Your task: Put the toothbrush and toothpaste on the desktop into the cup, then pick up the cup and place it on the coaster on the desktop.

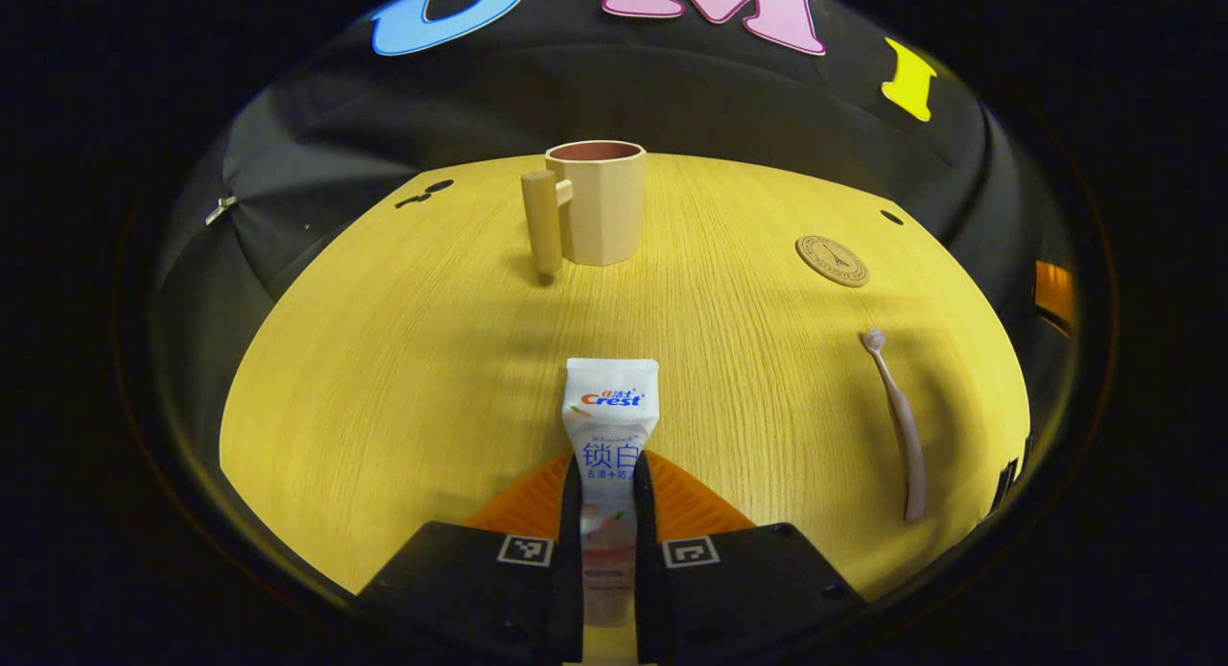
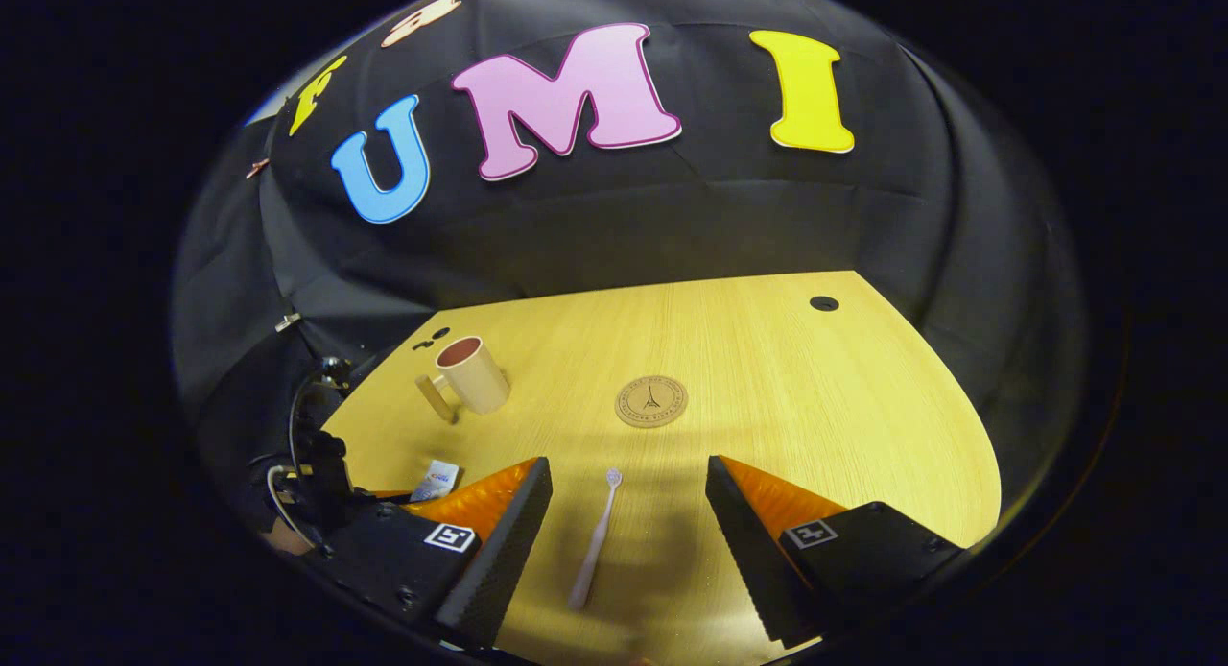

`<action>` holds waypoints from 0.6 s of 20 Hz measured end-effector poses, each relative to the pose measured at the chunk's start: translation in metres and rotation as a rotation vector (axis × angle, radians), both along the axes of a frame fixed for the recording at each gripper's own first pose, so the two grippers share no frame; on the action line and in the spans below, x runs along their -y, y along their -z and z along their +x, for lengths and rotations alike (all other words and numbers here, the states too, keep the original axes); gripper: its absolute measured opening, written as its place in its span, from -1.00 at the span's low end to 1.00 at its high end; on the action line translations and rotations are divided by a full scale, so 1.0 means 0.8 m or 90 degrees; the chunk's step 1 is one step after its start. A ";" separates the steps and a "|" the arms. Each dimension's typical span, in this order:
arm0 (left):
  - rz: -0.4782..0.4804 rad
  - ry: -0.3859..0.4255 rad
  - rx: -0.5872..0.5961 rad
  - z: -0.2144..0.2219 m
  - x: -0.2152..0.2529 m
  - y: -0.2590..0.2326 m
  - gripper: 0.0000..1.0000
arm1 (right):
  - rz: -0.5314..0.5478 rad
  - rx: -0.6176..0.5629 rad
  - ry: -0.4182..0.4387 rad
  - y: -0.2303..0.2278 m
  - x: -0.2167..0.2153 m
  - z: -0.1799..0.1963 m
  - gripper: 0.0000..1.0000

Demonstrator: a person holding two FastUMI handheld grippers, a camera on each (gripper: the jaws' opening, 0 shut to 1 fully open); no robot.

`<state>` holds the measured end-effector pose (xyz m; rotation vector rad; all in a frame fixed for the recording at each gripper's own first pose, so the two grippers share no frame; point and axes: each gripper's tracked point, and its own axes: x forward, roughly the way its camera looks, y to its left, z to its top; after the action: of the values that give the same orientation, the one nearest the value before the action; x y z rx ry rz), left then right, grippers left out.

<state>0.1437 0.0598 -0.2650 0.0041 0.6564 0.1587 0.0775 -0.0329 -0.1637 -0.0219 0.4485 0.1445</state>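
Observation:
My left gripper (image 1: 607, 466) is shut on a white toothpaste tube (image 1: 610, 402), whose end sticks forward past the fingertips, low at the table. Whether the tube is off the wood I cannot tell. Straight ahead stands the beige cup (image 1: 597, 205) with a wooden handle on its left, upright and empty. Further right sit a round coaster (image 1: 832, 260) and a pink toothbrush (image 1: 900, 436). My right gripper (image 2: 628, 498) is open above the table, with the toothbrush (image 2: 595, 536) lying flat between its fingers, untouched. Beyond it are the coaster (image 2: 651, 400) and the cup (image 2: 472, 375).
The yellow wooden table (image 1: 403, 359) is bounded by black cloth walls. A small cable hole (image 2: 823, 303) sits near the far right corner. In the right gripper view the left gripper's body (image 2: 321, 474) with its cables is at the table's left edge, beside the toothpaste (image 2: 436, 476).

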 end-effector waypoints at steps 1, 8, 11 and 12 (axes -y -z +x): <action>-0.004 -0.001 0.002 -0.002 0.001 0.001 -0.49 | -0.003 -0.004 -0.001 0.004 -0.002 -0.001 0.99; -0.062 -0.010 0.070 -0.045 0.013 -0.056 -0.61 | -0.043 -0.051 0.019 0.042 -0.008 0.016 0.99; -0.064 -0.033 0.100 -0.084 0.010 -0.086 -0.61 | -0.091 -0.130 0.014 0.088 -0.015 0.017 0.99; -0.056 -0.035 0.101 -0.100 0.008 -0.091 -0.61 | -0.096 -0.160 0.017 0.105 -0.017 0.017 1.00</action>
<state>0.0633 0.0535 -0.1920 -0.1100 0.5055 0.1818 0.0908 -0.0192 -0.2478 -0.1463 0.7102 0.0864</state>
